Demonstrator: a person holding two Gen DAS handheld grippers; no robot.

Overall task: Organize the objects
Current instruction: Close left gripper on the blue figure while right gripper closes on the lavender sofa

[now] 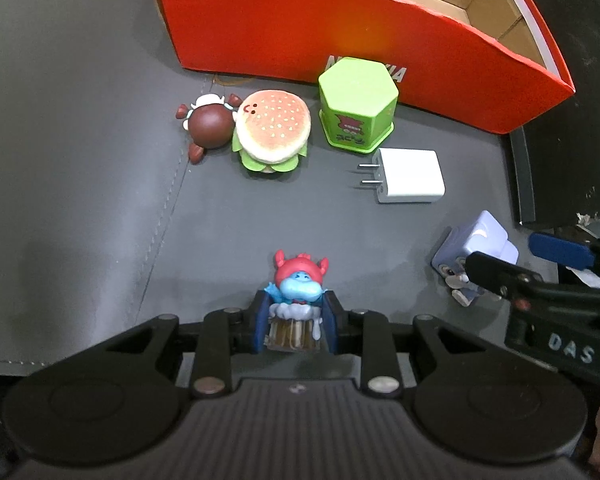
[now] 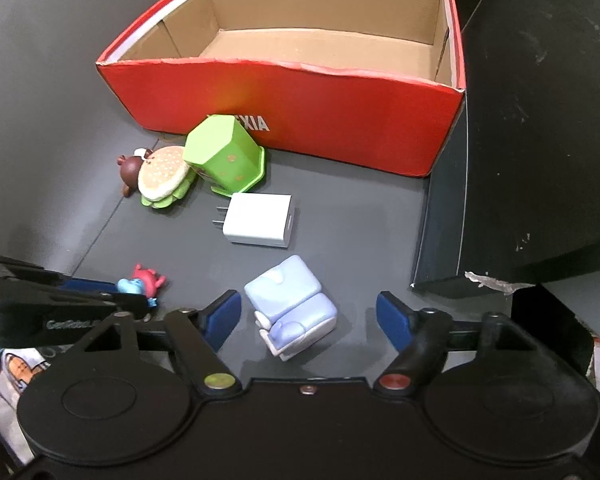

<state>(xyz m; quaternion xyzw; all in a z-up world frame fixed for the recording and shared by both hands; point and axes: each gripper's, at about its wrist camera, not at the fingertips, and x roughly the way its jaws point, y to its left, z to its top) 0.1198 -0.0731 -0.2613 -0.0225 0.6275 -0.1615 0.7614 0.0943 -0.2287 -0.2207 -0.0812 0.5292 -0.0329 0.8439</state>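
Note:
My left gripper (image 1: 294, 322) is shut on a small blue figurine with a red hat (image 1: 298, 284), held by its brown base; it also shows in the right wrist view (image 2: 140, 280). My right gripper (image 2: 310, 318) is open around a pale blue toy (image 2: 290, 306), fingers on either side, apart from it. That toy also shows in the left wrist view (image 1: 474, 250). A red cardboard box (image 2: 300, 112) stands open at the back, its inside bare.
On the grey mat lie a burger plush (image 1: 272, 130), a brown figurine (image 1: 208, 124), a green hexagonal box (image 1: 356, 108) and a white charger (image 1: 410, 176). A black object (image 2: 540, 160) borders the mat on the right.

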